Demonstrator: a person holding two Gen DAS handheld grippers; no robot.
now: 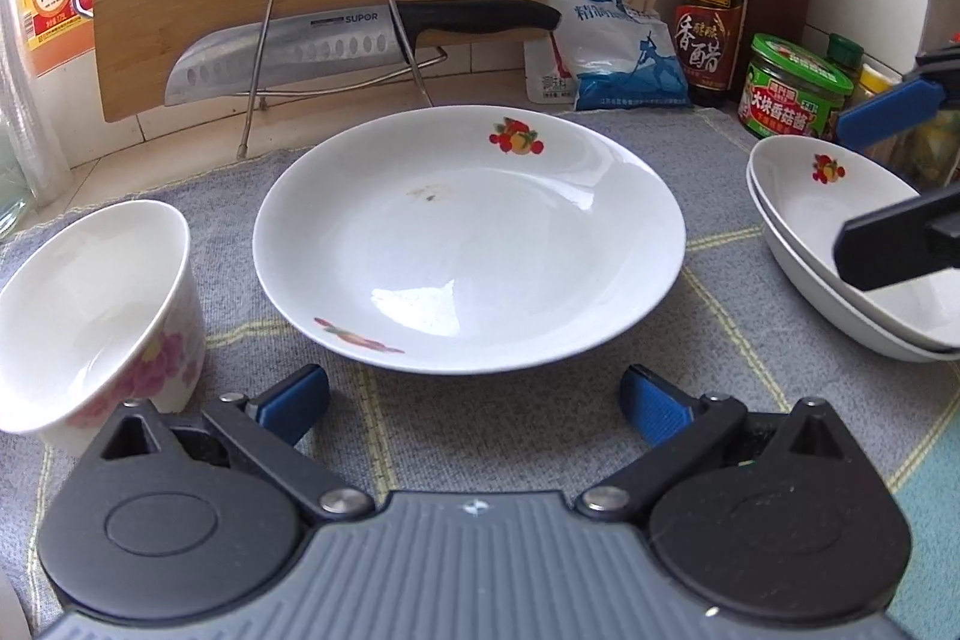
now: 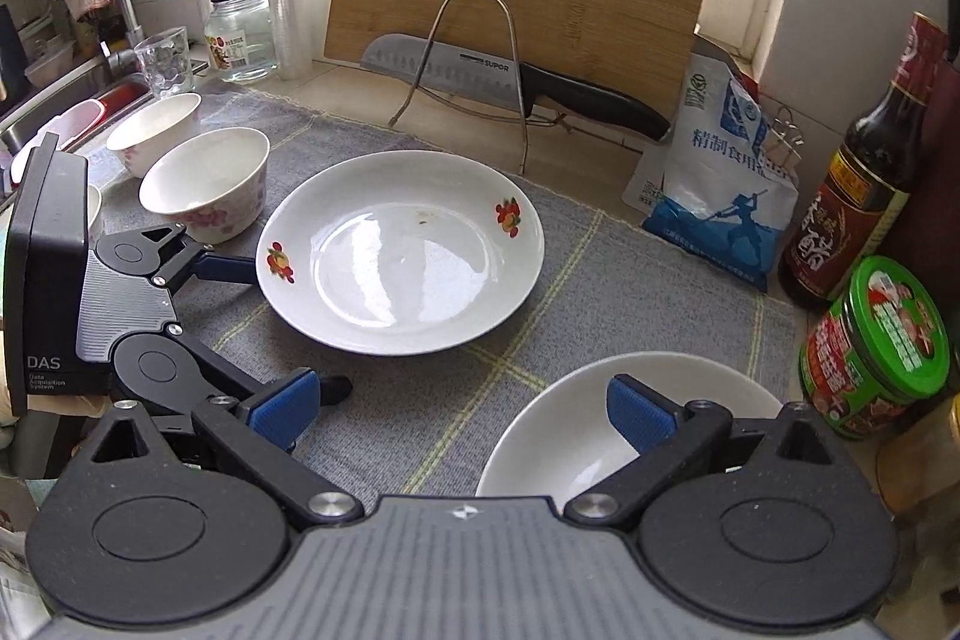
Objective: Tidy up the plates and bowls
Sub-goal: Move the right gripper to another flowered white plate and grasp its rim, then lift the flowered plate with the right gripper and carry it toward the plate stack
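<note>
Both grippers are spread wide, holding nothing: left gripper (image 1: 474, 403) at bottom center facing the fruit-print plate (image 1: 468, 244) mid-frame, right gripper (image 2: 459, 415) over the stacked plates (image 2: 558, 436) lower right. Two floral bowls (image 2: 207, 181) sit mid-left, santoku knife (image 2: 480, 76) behind.

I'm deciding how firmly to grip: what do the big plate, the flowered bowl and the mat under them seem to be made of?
The big plate looks like glazed ceramic or porcelain: sharp window glare on white, printed fruit decals. The flowered bowl looks the same, glossy inside with pink flower prints. The mat looks like woven grey cloth, matte, with pale yellow grid lines. Melamine can't be ruled out for the dishes.
</note>
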